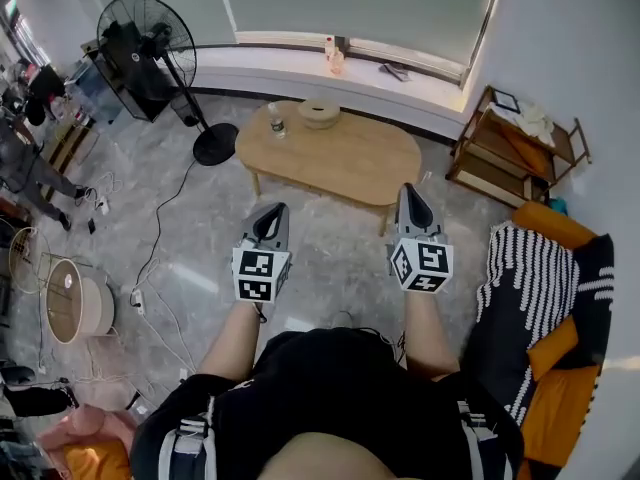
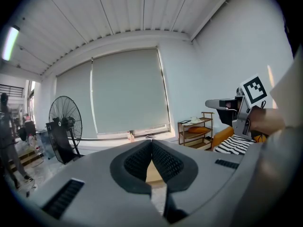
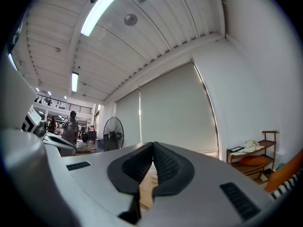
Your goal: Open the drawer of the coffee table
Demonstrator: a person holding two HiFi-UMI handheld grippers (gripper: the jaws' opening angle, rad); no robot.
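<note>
The table (image 1: 340, 153) stands well ahead of the left gripper (image 1: 274, 213) and right gripper (image 1: 411, 198), both empty, fingers pressed together. Its drawer is probably under the near edge, unseen; come closer, drop low, and spread the fingers before reaching the front.

Living room, coffee table (image 1: 345, 158), sofa (image 1: 558, 413)

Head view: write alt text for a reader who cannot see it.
A person holds the left gripper and right gripper, jaws shut and empty, towards an oval wooden coffee table across a grey floor. A bottle and a bowl stand on it; a black fan stands left.
</note>
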